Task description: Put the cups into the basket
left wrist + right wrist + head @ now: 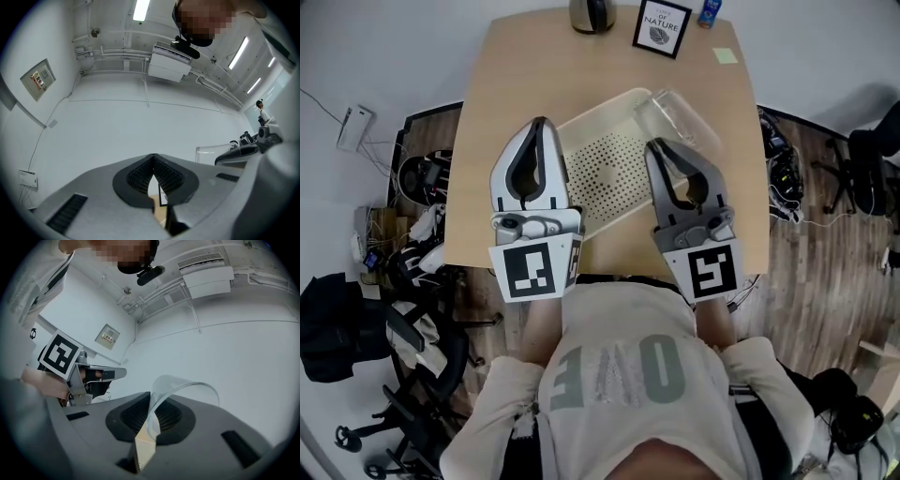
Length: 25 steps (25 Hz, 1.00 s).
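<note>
The task was barely begun, it seemed: the basket (581, 127) on the surface (511, 75) showed only its bare perforated floor, no cup in it. The one clear cup (677, 114) in view was held over the basket's far right corner, its thin wall pinched in the right claw (660, 150) and not yet set down. The left claw (541, 125) was clenched on nothing, over the basket's left rim. Lowering and releasing remained. Room was ample – the framed sign (662, 26) and yellow note (725, 55) lay well apart at the far edge – though the surface's right edge ran near the right claw.
</note>
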Each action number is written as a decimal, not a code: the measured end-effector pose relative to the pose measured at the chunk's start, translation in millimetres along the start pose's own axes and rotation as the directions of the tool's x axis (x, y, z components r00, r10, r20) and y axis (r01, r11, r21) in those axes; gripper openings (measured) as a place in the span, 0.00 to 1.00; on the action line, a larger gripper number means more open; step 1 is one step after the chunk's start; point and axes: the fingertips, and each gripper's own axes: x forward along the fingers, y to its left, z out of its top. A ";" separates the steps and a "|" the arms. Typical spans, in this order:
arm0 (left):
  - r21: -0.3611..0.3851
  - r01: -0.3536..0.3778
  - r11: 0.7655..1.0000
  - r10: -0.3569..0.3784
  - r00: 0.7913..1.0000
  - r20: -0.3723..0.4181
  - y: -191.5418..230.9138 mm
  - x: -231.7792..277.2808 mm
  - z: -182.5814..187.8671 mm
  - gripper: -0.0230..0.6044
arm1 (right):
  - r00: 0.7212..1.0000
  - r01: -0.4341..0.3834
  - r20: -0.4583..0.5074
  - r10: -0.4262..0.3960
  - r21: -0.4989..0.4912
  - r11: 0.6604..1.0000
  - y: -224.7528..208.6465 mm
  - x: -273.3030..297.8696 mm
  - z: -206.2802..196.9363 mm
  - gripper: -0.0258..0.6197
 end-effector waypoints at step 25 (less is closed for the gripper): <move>-0.059 0.001 0.998 -0.003 0.999 -0.043 52.3 23.6 -56.4 0.05 | 0.704 -0.609 -0.639 0.309 -0.320 0.726 65.3 67.1 -155.4 0.08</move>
